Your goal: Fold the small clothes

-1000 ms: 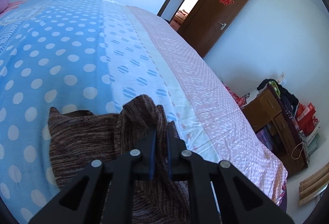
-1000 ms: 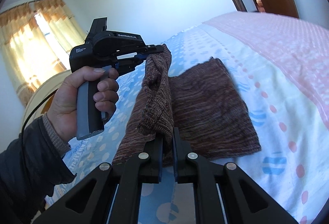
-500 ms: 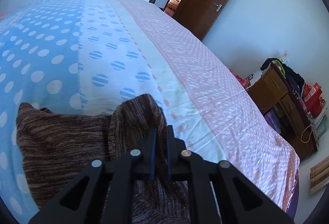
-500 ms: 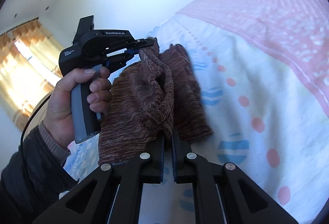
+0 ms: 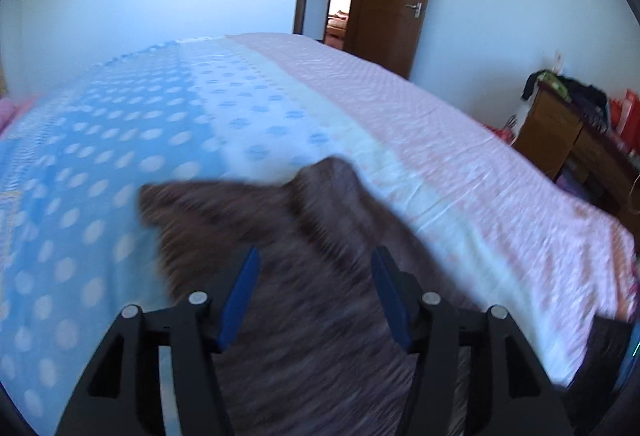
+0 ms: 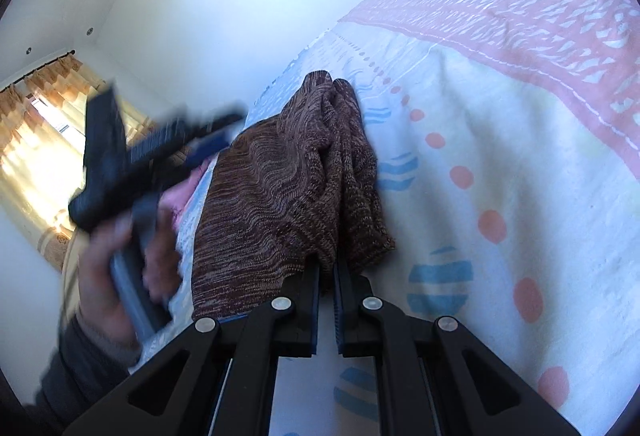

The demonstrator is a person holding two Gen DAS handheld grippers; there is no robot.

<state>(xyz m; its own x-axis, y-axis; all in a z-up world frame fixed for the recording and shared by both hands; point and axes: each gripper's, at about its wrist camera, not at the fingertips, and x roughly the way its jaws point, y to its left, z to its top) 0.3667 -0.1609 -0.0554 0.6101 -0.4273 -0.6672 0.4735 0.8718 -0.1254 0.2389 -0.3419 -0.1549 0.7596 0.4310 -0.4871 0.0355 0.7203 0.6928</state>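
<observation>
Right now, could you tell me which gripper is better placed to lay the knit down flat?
Right. The right gripper is shut on the knit lying on the bed; the left gripper is opening, its pads clear of the fabric.

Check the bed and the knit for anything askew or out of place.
The brown knit garment is not lying flat: it is bunched into a ridge along the fold on the bedspread. The right gripper is shut on its near edge, while the left gripper is opening over it. Nothing looks damaged or spilled.
</observation>
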